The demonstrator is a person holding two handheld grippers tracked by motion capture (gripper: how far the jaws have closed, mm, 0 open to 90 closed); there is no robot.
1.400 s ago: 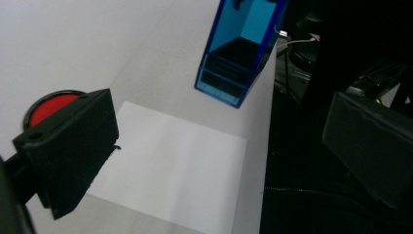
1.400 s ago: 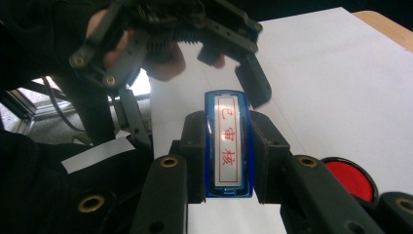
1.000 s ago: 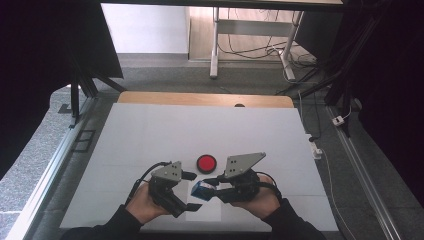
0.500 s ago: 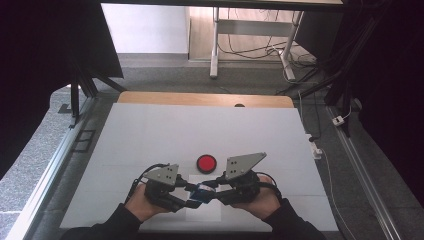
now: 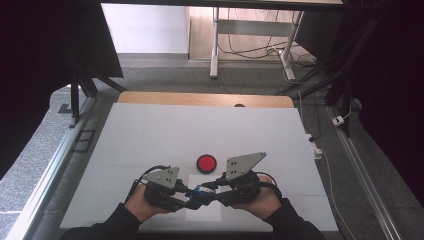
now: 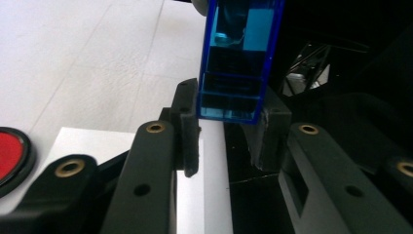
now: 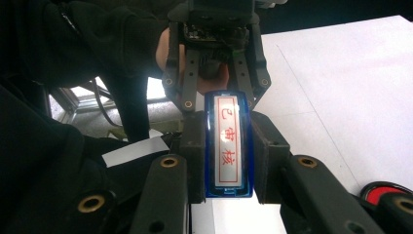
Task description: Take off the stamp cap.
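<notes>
Blue stamp (image 7: 228, 146) – translucent plastic self-inking type w/ a red-lettered label on its face – sits between both grippers, above a white paper sheet (image 5: 202, 212) on the table (image 5: 150, 135). Right gripper (image 7: 228, 161) is clamped on it, pads on the two long sides, label facing its camera. Left gripper (image 6: 229, 126) has just been closing from the opposite end and its jaws are now tight on the stamp's other end; in the left gripper view the blue body stands straight up ahead of the pads, gripped at its lower edge only.

Red round lid or ink pad (image 5: 206, 163) lies just beyond the grippers, apart from both; can't tell which it is.

Handling, as a judgement: light, stiff, hollow shell. Glossy plastic so prob. slippery under the pads, esp. w/ the left's shallow bite near the edge. Likely two parts (cap + body, or sprung housing), so pulling lengthwise may separate or compress it – hold square, no twist. Best hold is on the flat long sides, mid-body, as the right has it; left would be safer w/ a deeper bite. Not fragile, but hard squeeze could flex the thin walls.
</notes>
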